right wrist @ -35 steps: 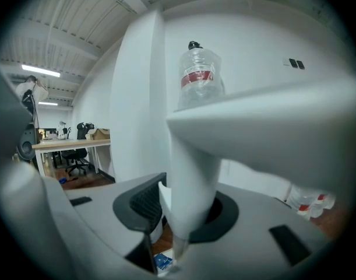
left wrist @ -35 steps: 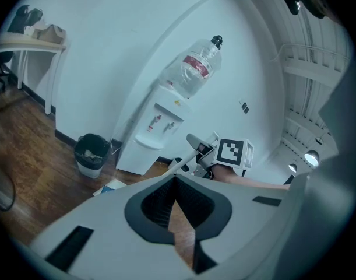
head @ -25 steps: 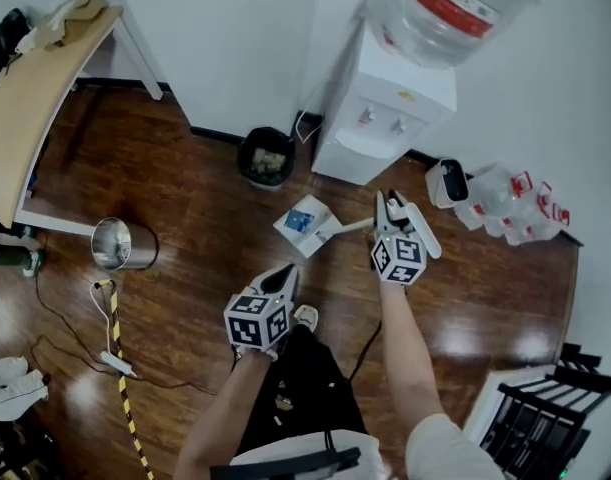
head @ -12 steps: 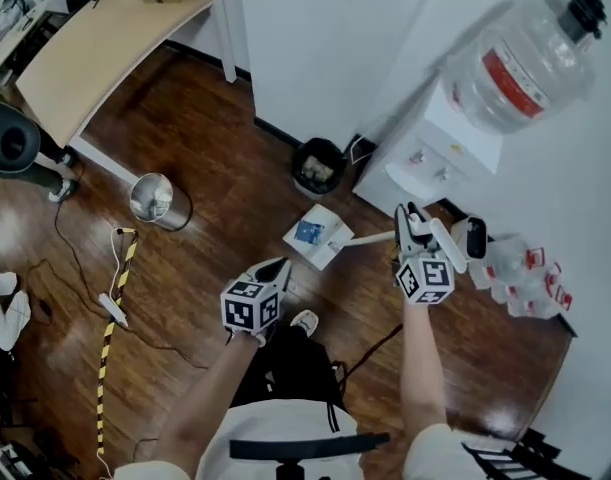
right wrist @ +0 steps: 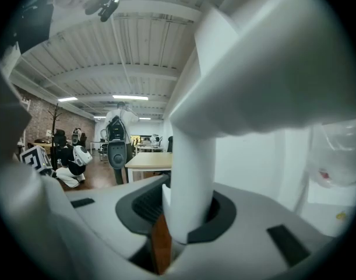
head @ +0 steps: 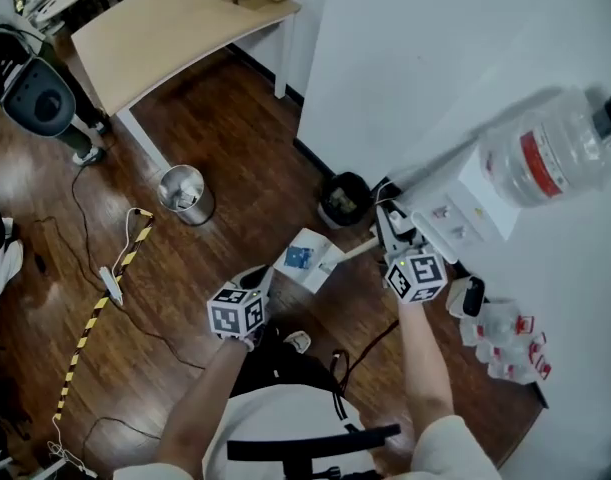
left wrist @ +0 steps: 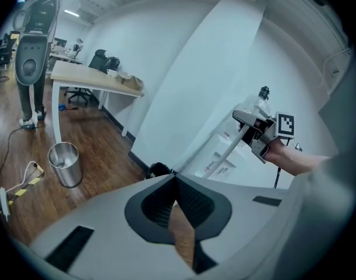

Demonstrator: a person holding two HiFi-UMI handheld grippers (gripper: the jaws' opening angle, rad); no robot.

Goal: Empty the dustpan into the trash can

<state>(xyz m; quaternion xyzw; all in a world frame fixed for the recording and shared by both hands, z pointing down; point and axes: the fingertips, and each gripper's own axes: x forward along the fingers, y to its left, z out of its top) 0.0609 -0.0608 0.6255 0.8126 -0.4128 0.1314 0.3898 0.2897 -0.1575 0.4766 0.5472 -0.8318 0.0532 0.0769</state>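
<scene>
In the head view a white dustpan (head: 303, 259) with a blue scrap in it hangs over the wood floor. Its pale handle (head: 353, 251) runs right into my right gripper (head: 388, 232). In the right gripper view the handle (right wrist: 189, 174) fills the gap, and the jaws are shut on it and have just been closing further. A black trash can (head: 345, 200) stands by the wall, up and right of the pan. My left gripper (head: 257, 277) hovers left of the pan, shut and holding nothing. Its own view shows the black trash can (left wrist: 160, 169) past its tips.
A steel bin (head: 185, 193) stands on the floor to the left, with a striped cable (head: 105, 278) beyond it. A wooden desk (head: 175, 28) sits at the back. A white water dispenser (head: 455, 208) with its bottle (head: 555, 153) stands right of the can.
The head view has swung, so the black can now lies up and right of the pan. The right gripper has risen with the handle. The left gripper has shifted along with it.
</scene>
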